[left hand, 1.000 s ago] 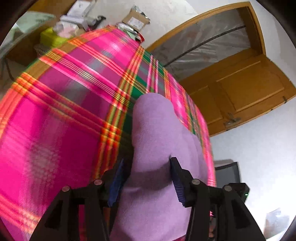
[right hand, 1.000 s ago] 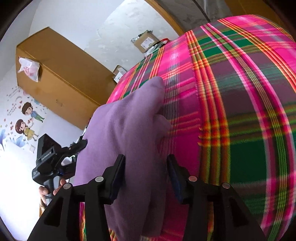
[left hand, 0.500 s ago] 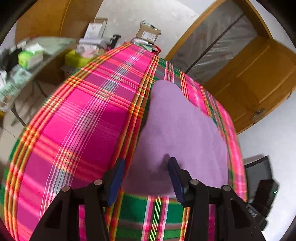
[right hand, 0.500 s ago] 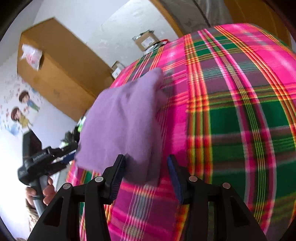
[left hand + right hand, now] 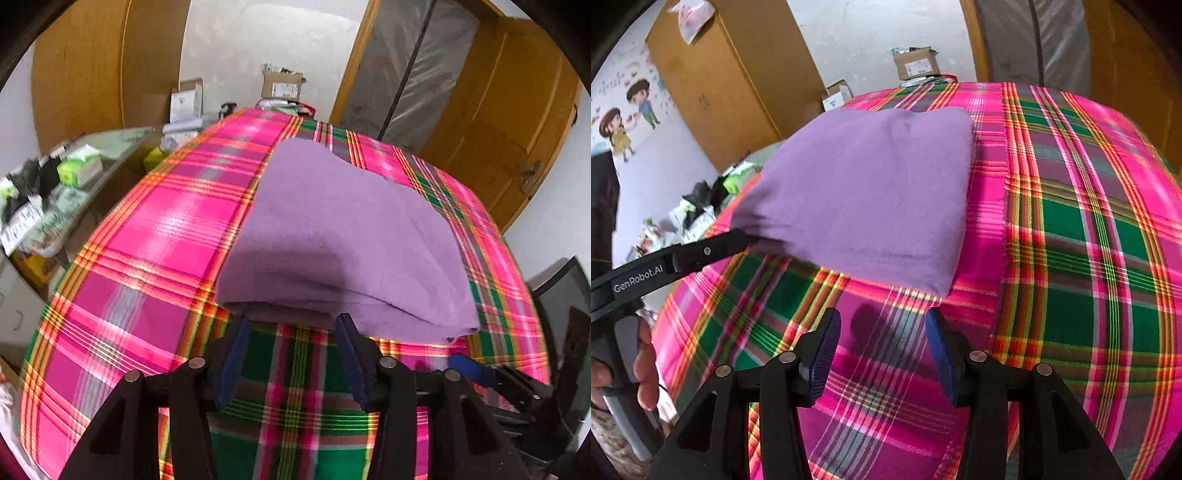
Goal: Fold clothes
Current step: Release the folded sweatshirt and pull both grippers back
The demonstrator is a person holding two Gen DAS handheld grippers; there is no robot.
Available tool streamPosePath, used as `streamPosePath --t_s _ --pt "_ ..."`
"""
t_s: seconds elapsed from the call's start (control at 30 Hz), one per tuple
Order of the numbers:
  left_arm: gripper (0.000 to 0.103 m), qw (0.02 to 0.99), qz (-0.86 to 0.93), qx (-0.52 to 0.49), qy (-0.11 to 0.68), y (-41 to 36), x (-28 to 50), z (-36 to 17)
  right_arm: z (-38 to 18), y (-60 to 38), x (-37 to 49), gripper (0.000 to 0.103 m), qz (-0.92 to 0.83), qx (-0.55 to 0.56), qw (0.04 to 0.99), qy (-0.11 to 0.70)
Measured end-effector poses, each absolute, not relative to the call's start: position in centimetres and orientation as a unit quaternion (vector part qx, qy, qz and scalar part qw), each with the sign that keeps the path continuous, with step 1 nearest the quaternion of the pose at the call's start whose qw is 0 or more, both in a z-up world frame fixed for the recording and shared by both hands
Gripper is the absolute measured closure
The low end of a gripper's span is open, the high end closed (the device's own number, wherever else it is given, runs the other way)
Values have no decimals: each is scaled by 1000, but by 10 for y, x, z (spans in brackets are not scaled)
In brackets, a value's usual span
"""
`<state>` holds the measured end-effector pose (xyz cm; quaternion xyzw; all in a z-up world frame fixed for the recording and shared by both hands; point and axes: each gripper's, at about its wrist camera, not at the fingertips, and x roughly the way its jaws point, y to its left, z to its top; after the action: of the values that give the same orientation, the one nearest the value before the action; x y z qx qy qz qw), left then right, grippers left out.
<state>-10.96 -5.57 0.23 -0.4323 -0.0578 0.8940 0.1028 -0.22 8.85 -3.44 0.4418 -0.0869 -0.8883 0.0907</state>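
While the folded purple fleece garment (image 5: 343, 236) lies flat on the pink, green and orange plaid cloth (image 5: 147, 236) that covers the counter, both grippers hang just short of its near edge with nothing between their fingers. The left gripper (image 5: 291, 354) has its blue-padded fingers (image 5: 234, 354) spread apart, their tips level with the folded hem of the garment but not pinching it, as far as the blurred edge there allows one to judge. In the right wrist view the right gripper (image 5: 882, 350) is likewise parted, its fingers (image 5: 938, 354) over bare plaid, clear of the garment's near right corner (image 5: 934, 284). The garment (image 5: 871, 192) shows as a neat rectangle with layered folds visible along its front edge. The left gripper's black body, marked with white lettering (image 5: 639, 277), reaches in from the left side and meets the garment's near left corner, and a hand (image 5: 635, 373) grips its handle below. Beyond the counter stand a brown cardboard box (image 5: 282, 86), a side table piled with small packages (image 5: 70, 173) and a wooden door (image 5: 513, 122).
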Motion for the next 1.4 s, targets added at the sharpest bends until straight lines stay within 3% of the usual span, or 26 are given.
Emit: streamPosePath --t_s 0.27,0.4,0.83,1.4 --pt "55 102 893 -437 -32 -49 -108 -12 -35 67 -4 52 -900 433 51 -26" --pt "55 112 885 -451 -31 -46 -112 -22 -37 63 -6 41 -901 431 40 -12" --pt "55 110 894 -433 6 -39 -116 -34 -39 58 -27 38 -902 432 -26 -11" --pt "53 106 898 -427 22 -37 -114 -36 -41 63 -22 37 -902 431 -25 -11"
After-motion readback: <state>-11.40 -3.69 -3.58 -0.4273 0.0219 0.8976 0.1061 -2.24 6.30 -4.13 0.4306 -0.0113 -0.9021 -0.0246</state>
